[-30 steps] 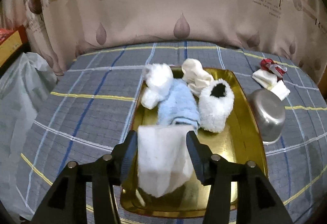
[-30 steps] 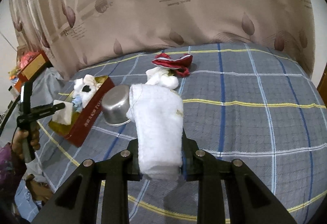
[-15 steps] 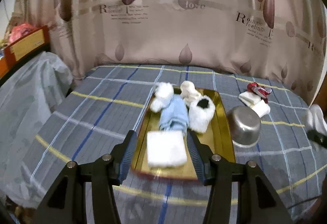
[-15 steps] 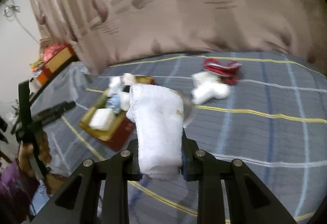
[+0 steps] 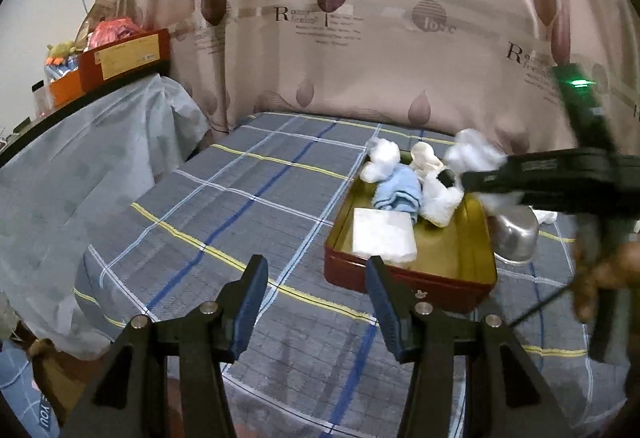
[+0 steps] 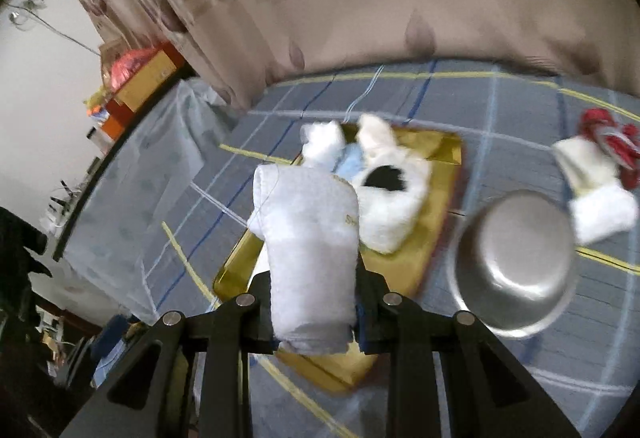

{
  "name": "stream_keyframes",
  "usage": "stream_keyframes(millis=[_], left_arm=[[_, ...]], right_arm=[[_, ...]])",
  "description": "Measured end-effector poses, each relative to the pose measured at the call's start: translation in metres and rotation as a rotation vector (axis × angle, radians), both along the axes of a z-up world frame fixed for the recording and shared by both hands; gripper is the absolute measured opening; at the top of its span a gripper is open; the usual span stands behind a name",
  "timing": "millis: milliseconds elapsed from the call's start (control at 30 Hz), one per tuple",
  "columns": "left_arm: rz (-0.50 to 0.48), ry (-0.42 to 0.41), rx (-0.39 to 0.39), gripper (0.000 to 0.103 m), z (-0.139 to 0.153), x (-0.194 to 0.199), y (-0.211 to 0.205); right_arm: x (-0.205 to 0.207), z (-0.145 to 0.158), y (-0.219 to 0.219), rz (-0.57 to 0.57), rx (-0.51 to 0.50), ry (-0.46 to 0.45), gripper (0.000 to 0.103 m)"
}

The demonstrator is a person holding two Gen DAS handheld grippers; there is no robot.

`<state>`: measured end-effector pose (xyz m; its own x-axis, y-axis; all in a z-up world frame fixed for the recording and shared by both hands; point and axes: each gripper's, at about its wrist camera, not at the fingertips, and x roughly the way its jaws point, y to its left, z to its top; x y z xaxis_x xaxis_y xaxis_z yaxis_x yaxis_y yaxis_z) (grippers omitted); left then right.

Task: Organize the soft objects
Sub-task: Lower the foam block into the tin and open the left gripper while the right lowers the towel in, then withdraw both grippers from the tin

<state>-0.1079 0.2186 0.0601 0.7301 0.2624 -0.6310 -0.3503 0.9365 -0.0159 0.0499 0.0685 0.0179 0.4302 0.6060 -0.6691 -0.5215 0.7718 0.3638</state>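
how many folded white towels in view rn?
2: one folded white towel lies at the near end of the gold tray; another is clamped in the right gripper above it.

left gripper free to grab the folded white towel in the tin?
Probably yes. The left gripper is open and empty, and the folded white towel lies uncovered at the tin's near end; the right gripper hovers further back.
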Motion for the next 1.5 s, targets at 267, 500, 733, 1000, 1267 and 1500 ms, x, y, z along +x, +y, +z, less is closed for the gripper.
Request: stream_keyframes(millis=[267,500,733,1000,1267,1500], left_arm=[[0.028,-0.015,-0.021,0.052,0.003,-0.004,0.019],[0.046,-0.012,-0.048,0.052,0.003,-0.005,0.031],[0.041,-0.001,-0.046,0.052,0.001,-0.004,0.033],[0.036,-0.005,-0.006,0.052,0.0,-0.005,0.026],[-0.015,0.026,0.025,0.052,-0.006,-0.002,0.008],[-0.138,0.064,0.092,0.052,-0.017,0.001,-0.03]], right_arm=[[0.019,-0.026,0.075,-0.009,-0.163,-0.015,0.024],[0.031,-0.043,0.103,-0.057,-0.249,-0.024,0.028],[0.031,-0.042,0.107,-0.085,-0.234,-0.02,0.057],[0.013,-0.014,0.079,-0.111,-0.128,-0.073,0.068],[-0.051,0.004,-0.04,-0.316,-0.16,-0.3,0.08],[-0.06,-0.039,-0.185,-0.581,-0.302,-0.221,0.08]])
